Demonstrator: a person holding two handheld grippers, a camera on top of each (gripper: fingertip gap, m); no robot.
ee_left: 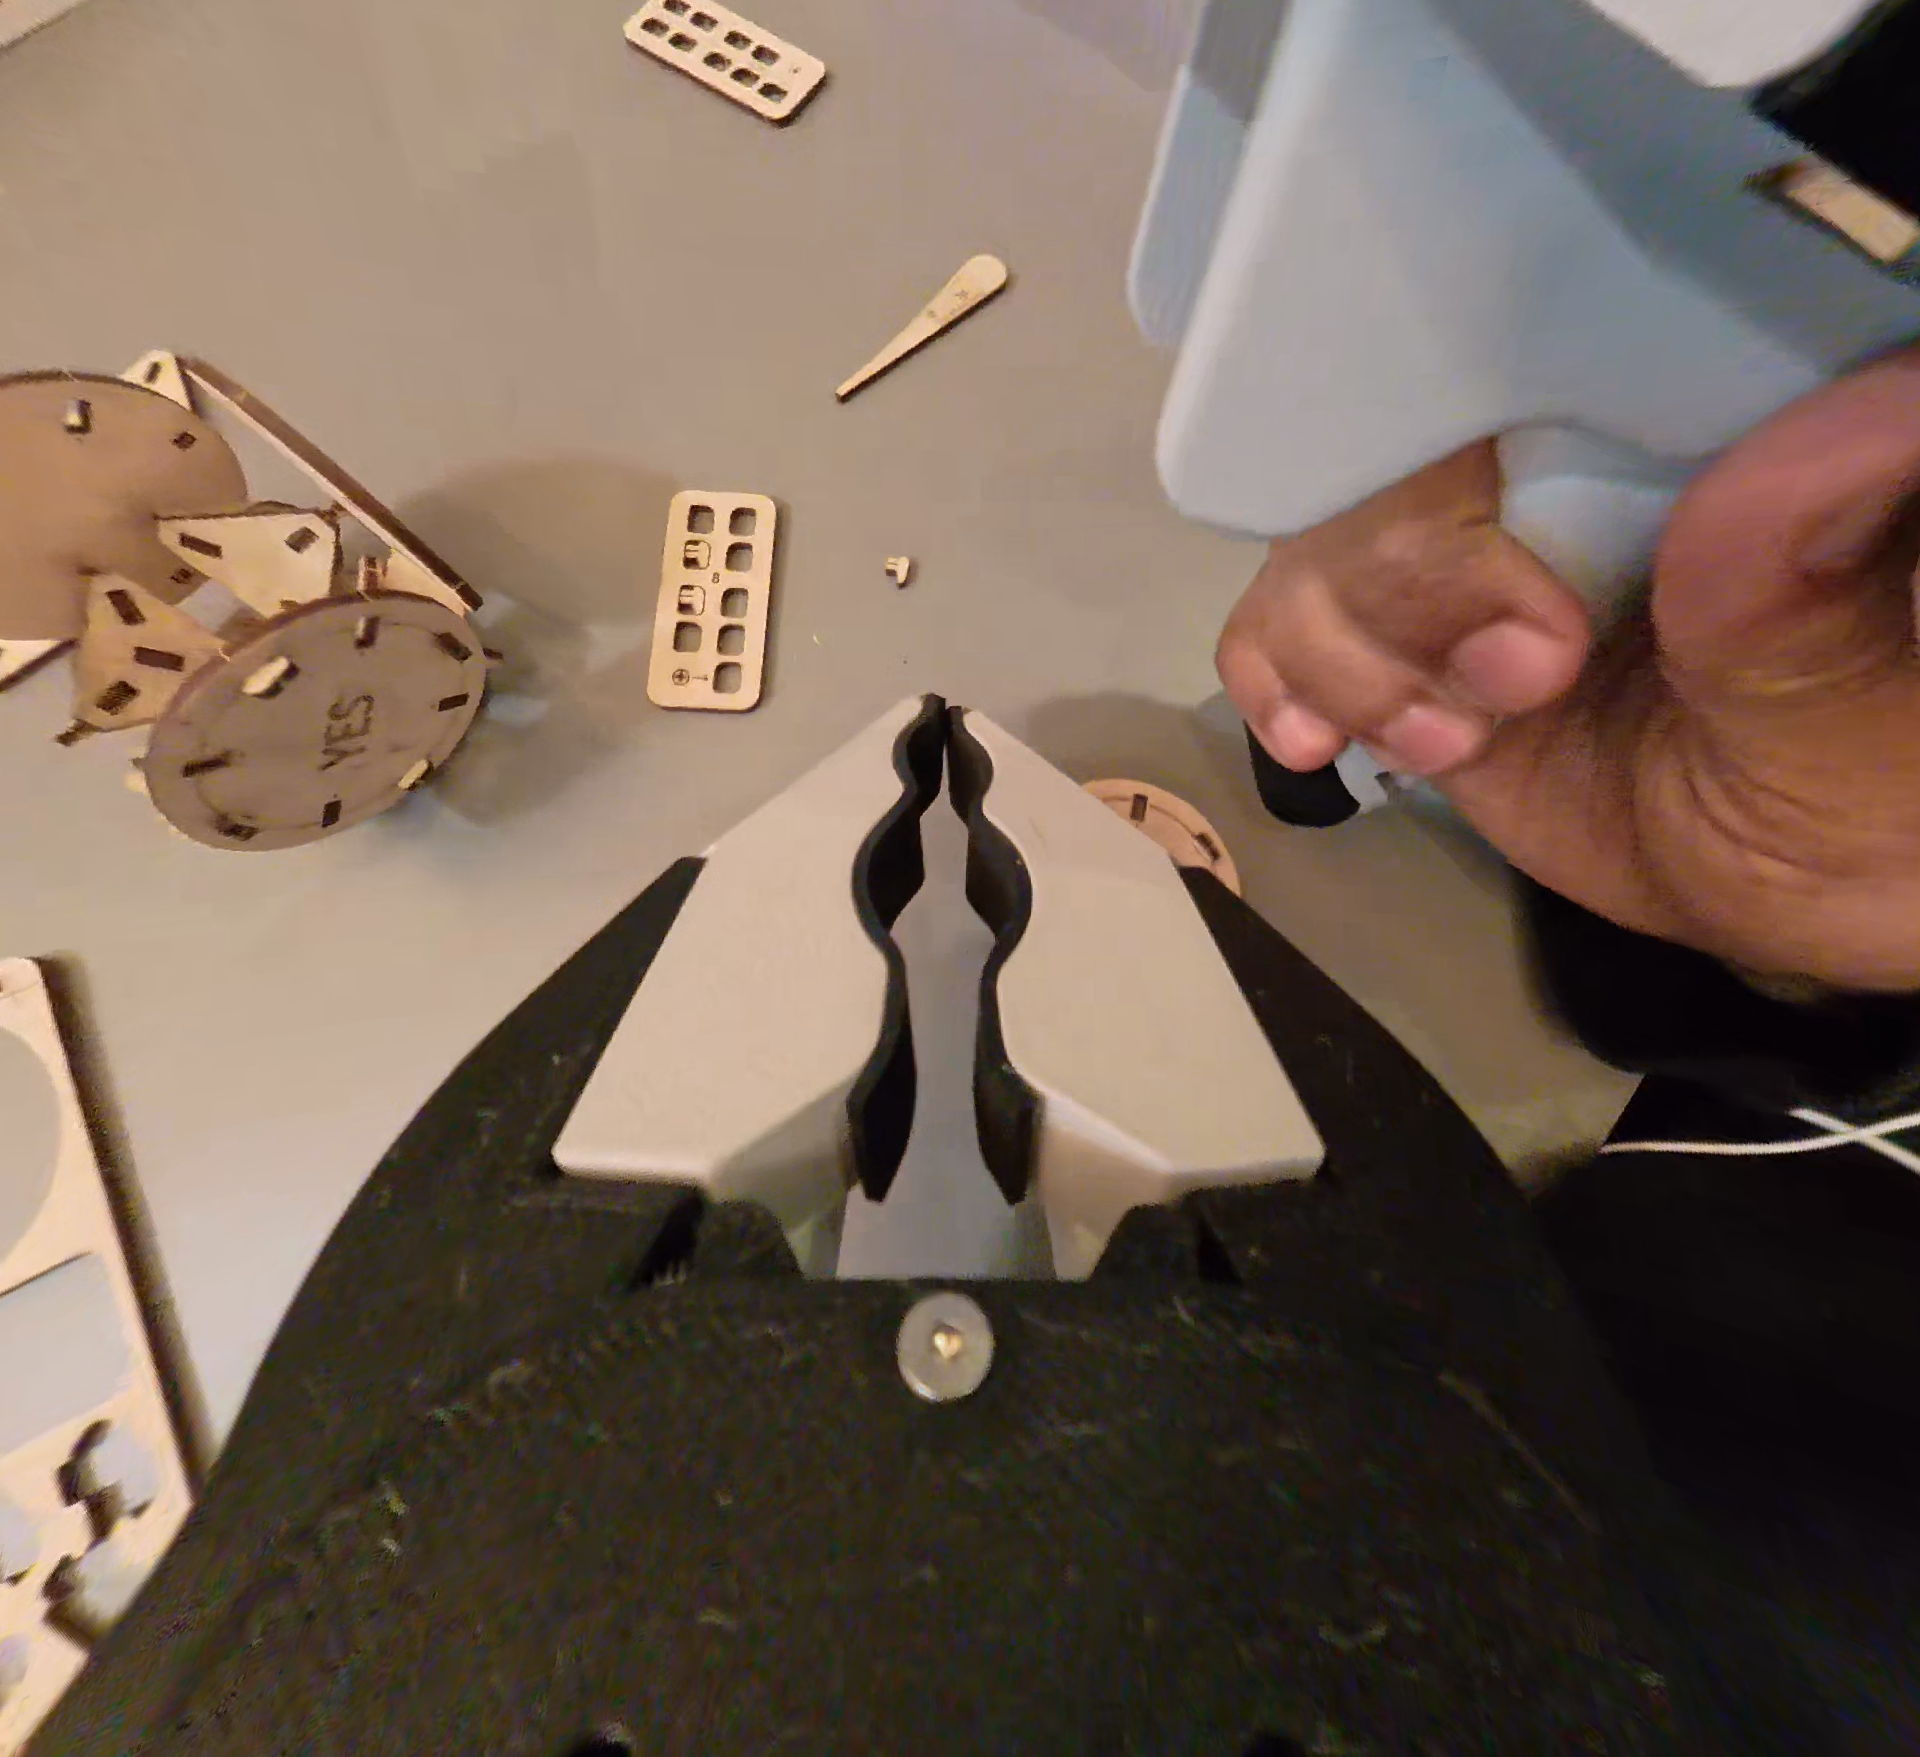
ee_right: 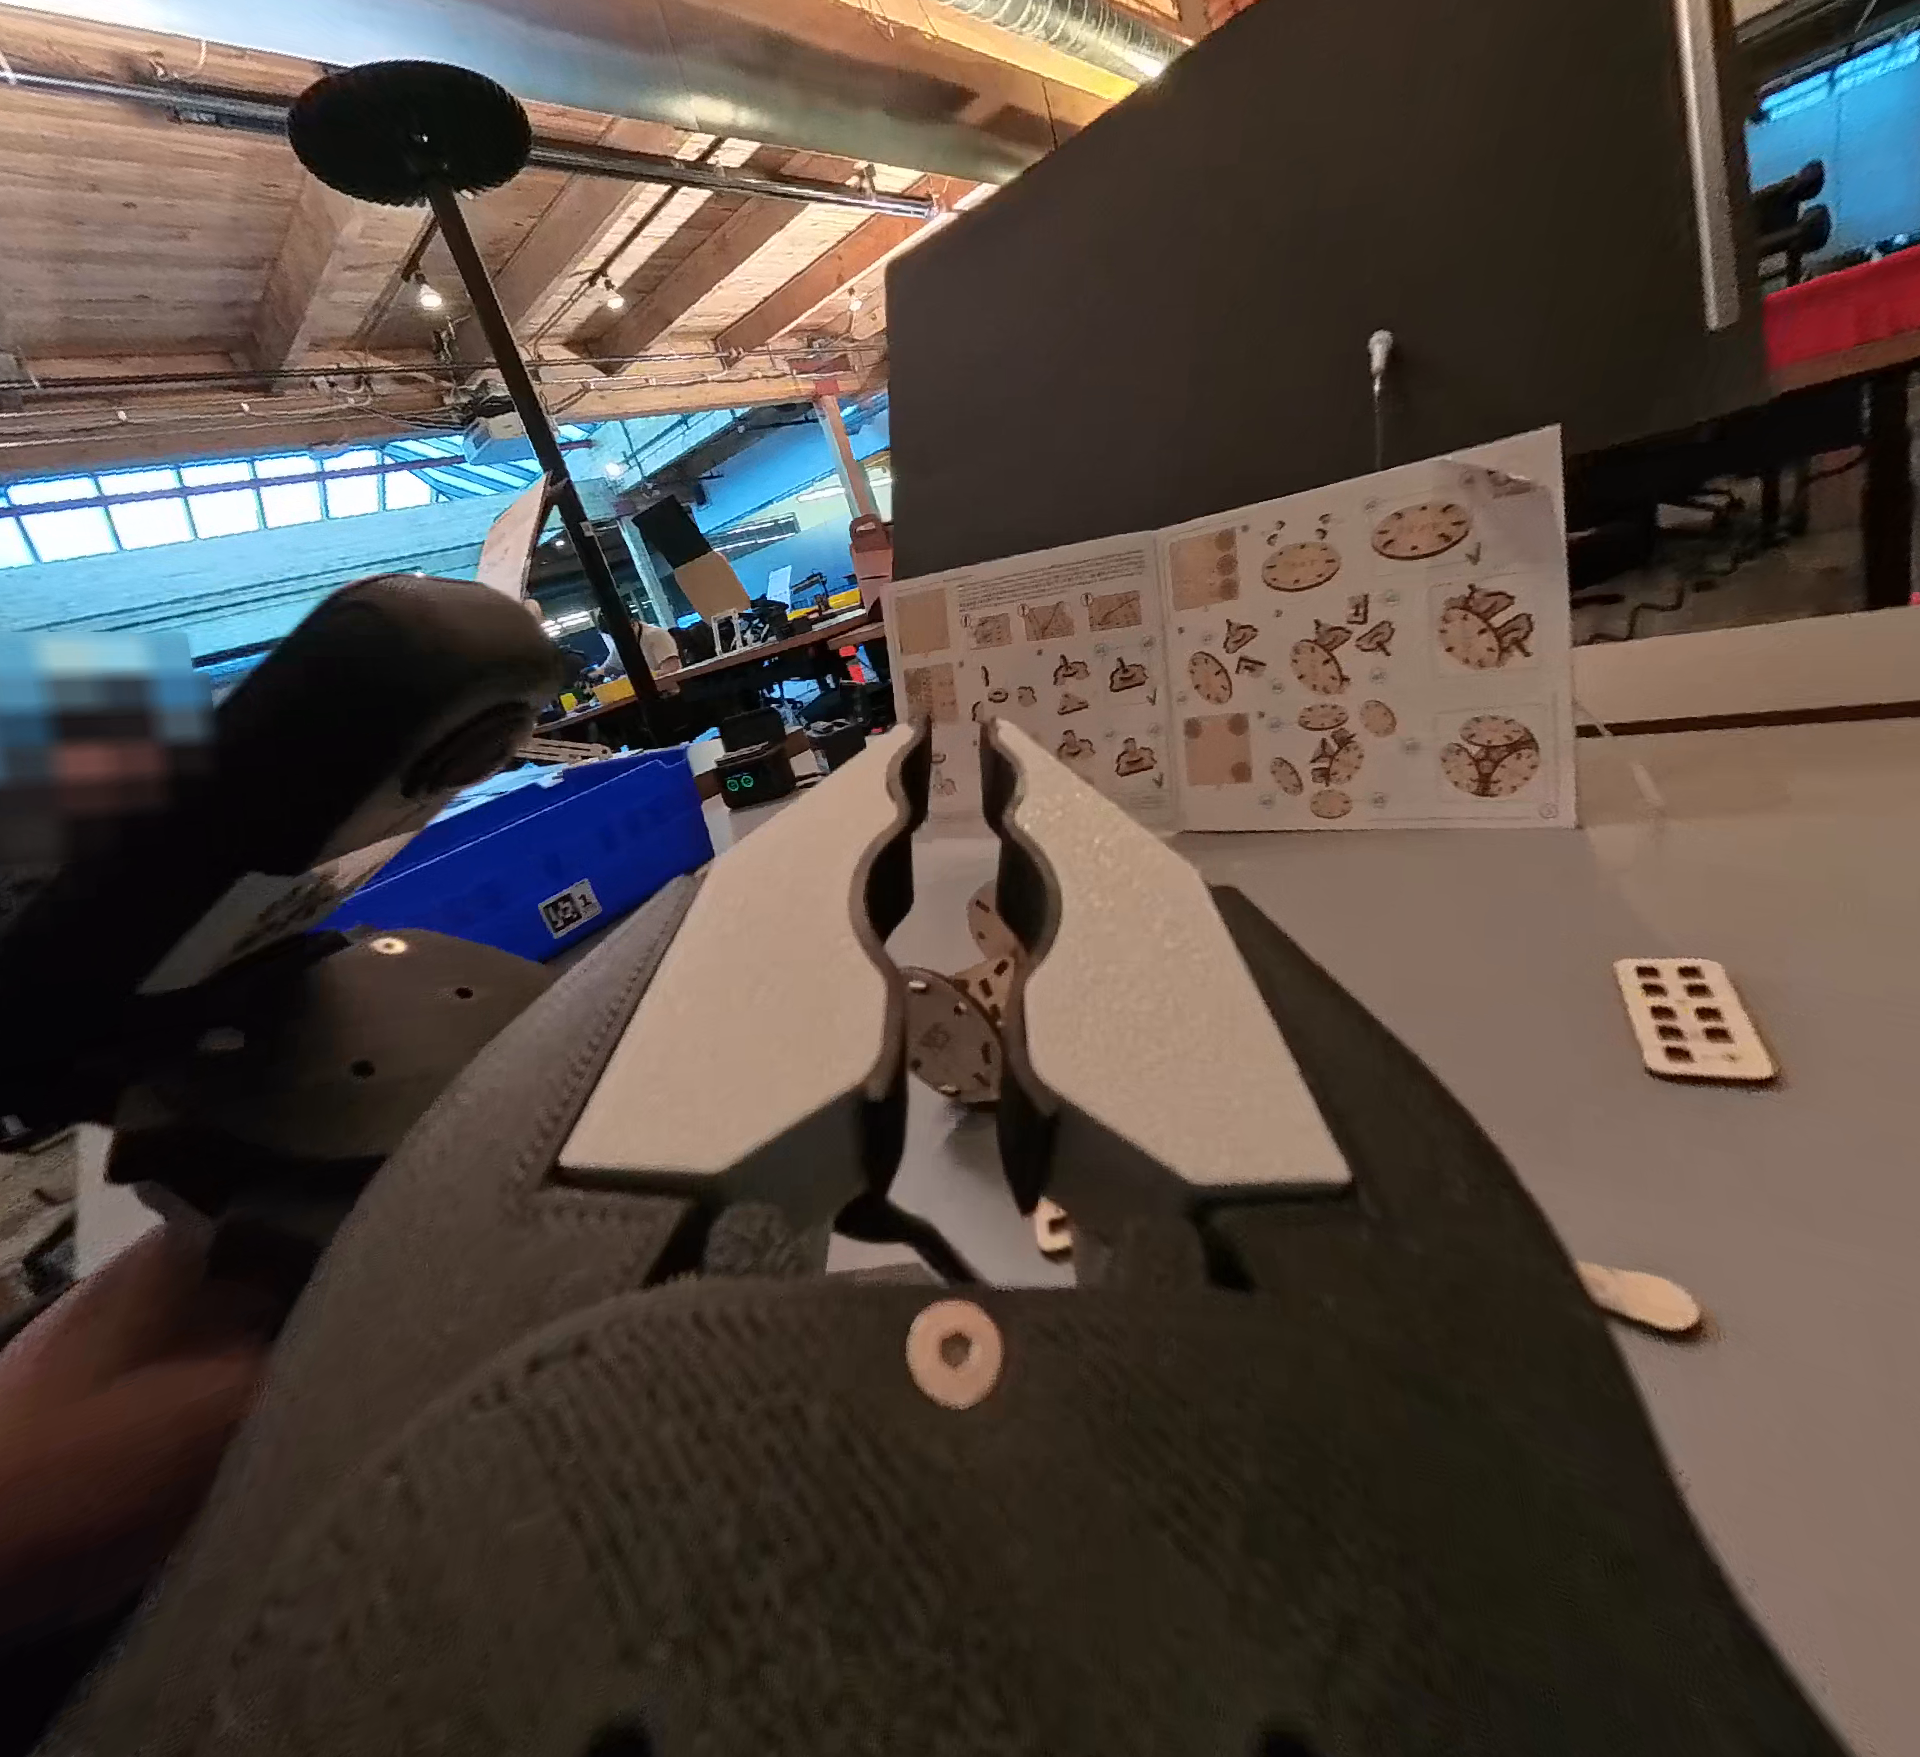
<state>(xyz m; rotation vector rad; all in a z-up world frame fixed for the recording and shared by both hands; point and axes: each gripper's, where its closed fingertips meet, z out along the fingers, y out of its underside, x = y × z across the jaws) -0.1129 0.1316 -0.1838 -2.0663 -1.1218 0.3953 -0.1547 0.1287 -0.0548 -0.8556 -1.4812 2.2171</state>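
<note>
Wooden disc assy (ee_left: 312, 720) w/ engraved lettering near left gripper (ee_left: 940, 715), closed empty; right gripper (ee_right: 956, 736) slightly open, holding nothing.

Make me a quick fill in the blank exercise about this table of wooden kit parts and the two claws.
The left claw has jaws that are ___, with nothing between them.
The pale slotted rectangular wooden card nearest it lies flat on the ___ tabletop.
Left of the right claw sits a ___ plastic bin.
Missing words: shut; grey; blue.
</note>
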